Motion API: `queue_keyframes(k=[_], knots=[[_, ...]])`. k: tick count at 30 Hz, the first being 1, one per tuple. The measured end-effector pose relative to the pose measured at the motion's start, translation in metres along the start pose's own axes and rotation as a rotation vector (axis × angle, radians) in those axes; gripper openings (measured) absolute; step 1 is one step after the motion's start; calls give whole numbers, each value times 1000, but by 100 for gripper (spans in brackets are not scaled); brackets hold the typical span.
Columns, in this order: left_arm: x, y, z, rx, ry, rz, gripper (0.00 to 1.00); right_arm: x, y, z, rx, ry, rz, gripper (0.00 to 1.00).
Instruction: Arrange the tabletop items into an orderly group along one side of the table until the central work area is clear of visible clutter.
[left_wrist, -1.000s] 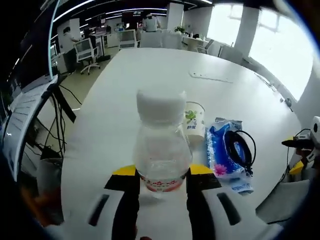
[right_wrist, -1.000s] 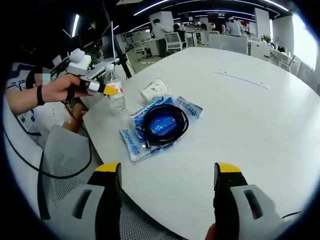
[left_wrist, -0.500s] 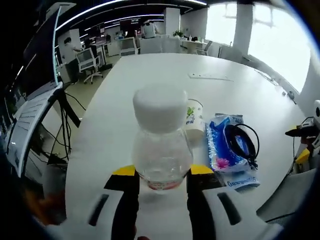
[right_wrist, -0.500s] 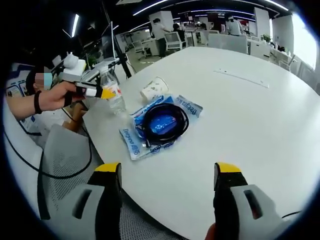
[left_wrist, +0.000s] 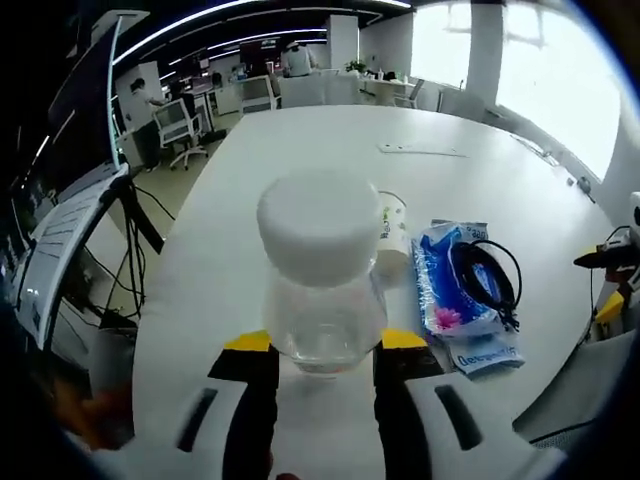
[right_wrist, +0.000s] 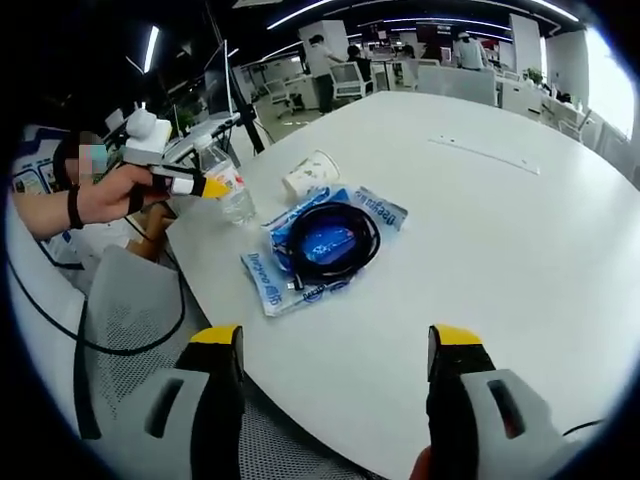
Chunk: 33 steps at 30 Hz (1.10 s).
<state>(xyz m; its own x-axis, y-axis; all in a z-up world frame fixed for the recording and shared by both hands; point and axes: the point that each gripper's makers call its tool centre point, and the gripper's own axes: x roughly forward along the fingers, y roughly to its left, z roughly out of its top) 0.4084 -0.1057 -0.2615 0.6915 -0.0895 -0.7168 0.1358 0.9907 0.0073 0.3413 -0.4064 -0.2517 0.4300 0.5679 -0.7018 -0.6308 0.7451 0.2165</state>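
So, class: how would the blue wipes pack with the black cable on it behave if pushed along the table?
The wipes pack looks soft and crinkly, so it would probably buckle rather than slide stiffly. The coiled black cable lies loose on top and may slip off.

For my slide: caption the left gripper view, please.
Left gripper clamps a clear water bottle beside a tipped paper cup.

Clear bottle (left_wrist: 322, 290), white cap, tilted, apparently lifted off table. Paper cup (right_wrist: 309, 176) on its side beside blue wipes pack (right_wrist: 322, 248); black cable coil (right_wrist: 330, 242) on pack.
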Motion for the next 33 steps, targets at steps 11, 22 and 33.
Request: queue_keyframes(k=[11,22,33], knots=[[1,1,0,0,21,-9,36,3,1,0,-2,7,3,75],[0,1,0,7,29,-40,37,8,6,0,-2,10,16,75],[0,0,14,74,-12,-95,44,8,2,-1,11,4,8,75]])
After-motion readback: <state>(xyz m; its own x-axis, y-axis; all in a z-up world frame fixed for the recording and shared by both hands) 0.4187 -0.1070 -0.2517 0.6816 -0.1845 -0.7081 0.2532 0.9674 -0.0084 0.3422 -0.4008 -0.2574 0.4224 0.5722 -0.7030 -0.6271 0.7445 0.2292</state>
